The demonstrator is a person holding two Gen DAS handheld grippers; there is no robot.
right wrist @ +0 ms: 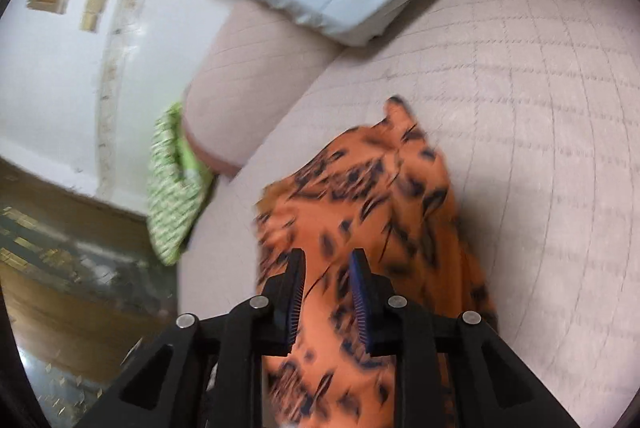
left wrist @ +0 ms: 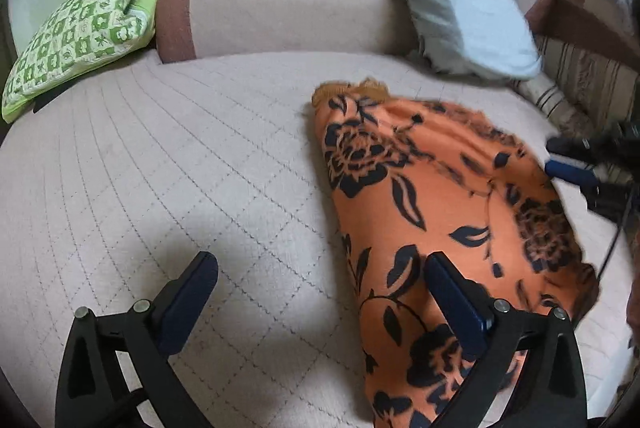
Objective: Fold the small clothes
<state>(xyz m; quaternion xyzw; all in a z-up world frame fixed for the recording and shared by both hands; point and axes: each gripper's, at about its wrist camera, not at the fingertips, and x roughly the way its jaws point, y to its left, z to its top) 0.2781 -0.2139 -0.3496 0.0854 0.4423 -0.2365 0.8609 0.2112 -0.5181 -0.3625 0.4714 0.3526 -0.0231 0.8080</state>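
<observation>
Left tool (left wrist: 320, 280) spread wide over quilted cover (left wrist: 160, 167); right tool (right wrist: 327, 260) pinching limp orange floral garment (right wrist: 360, 195).

An orange garment (left wrist: 420, 195) with black floral print lies rumpled and elongated on the quilted surface.

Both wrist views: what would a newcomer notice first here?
The orange floral garment sprawls across the pale quilted sofa seat. The left tool stands wide open at its near edge, pads off the cloth. A green checked cushion lies at the far left.
</observation>
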